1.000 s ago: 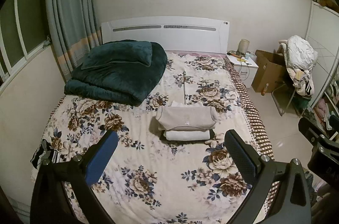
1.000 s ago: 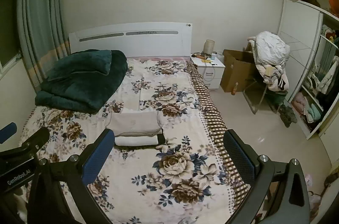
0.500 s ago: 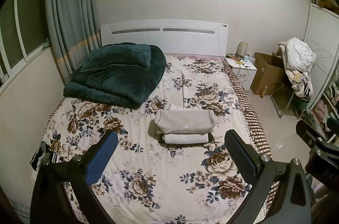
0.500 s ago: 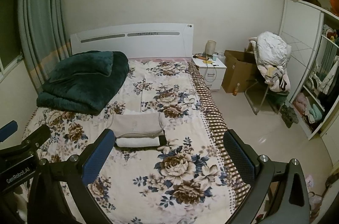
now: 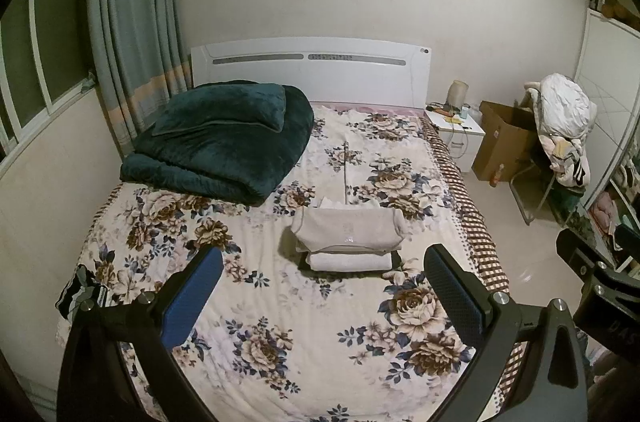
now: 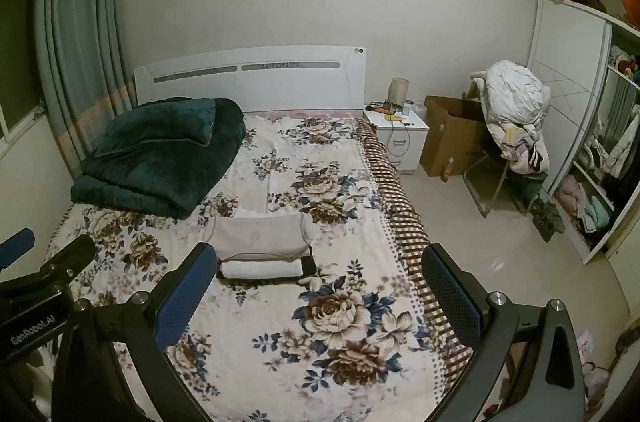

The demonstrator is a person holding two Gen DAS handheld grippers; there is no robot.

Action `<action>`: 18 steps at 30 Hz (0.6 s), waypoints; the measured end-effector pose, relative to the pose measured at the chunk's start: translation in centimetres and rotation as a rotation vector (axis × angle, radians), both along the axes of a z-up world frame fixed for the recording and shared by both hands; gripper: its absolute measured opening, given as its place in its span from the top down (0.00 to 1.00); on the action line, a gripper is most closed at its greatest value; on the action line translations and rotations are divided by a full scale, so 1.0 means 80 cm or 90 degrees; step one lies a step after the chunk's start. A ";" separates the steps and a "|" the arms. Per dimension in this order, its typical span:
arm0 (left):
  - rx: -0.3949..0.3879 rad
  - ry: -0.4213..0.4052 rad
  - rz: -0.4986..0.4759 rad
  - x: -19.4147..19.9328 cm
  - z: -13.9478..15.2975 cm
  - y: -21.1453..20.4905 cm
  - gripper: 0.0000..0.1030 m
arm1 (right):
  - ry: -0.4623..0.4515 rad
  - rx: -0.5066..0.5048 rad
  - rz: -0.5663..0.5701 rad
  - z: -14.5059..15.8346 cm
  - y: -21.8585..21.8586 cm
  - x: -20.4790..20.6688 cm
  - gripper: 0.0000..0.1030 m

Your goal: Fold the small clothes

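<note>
A stack of folded small clothes [image 5: 347,242] lies mid-bed on the floral bedspread [image 5: 280,322]: a beige garment on top, a white one under it, a dark one at the bottom. It also shows in the right wrist view [image 6: 260,246]. My left gripper [image 5: 324,286] is open and empty, held above the bed's foot, well short of the stack. My right gripper [image 6: 316,282] is open and empty, to the right of the stack. The left gripper's body [image 6: 36,286] shows at the left edge of the right wrist view.
A folded dark green quilt [image 5: 224,138] lies at the bed's head, left side. A white headboard [image 5: 312,70], a nightstand [image 5: 460,138], a cardboard box [image 5: 504,142] and a chair piled with clothes [image 5: 564,126] stand right. A wardrobe [image 6: 592,142] is far right.
Both grippers have drawn back and up from the bed a little; the stack looks slightly farther and lower. Both stayed open and empty.
</note>
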State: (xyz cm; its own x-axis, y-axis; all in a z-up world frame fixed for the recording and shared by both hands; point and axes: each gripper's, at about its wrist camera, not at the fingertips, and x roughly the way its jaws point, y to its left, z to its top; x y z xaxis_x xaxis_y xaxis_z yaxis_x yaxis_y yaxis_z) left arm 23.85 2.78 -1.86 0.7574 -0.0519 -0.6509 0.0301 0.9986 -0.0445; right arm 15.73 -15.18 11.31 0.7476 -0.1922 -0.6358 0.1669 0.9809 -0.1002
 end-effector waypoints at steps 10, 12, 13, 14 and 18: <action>0.001 -0.002 0.001 0.000 0.001 0.001 0.00 | -0.002 0.000 -0.001 0.002 0.001 0.000 0.00; 0.000 -0.002 0.001 0.001 0.002 0.001 0.00 | -0.002 0.002 -0.003 0.000 0.001 -0.003 0.00; 0.000 -0.002 0.000 -0.001 0.000 0.001 0.00 | -0.001 0.001 -0.001 0.001 0.000 -0.001 0.00; 0.001 -0.002 0.001 0.000 0.001 0.001 0.00 | -0.002 0.001 -0.002 0.001 0.001 -0.002 0.00; 0.002 -0.001 0.002 -0.002 0.001 0.003 0.00 | -0.001 0.001 0.005 0.008 0.009 0.006 0.00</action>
State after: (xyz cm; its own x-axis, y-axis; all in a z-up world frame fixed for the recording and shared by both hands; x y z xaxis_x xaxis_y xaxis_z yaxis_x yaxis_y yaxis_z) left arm 23.71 3.00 -1.80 0.7584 -0.0476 -0.6500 0.0266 0.9988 -0.0421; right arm 16.23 -14.49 11.99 0.7503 -0.1861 -0.6344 0.1601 0.9821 -0.0988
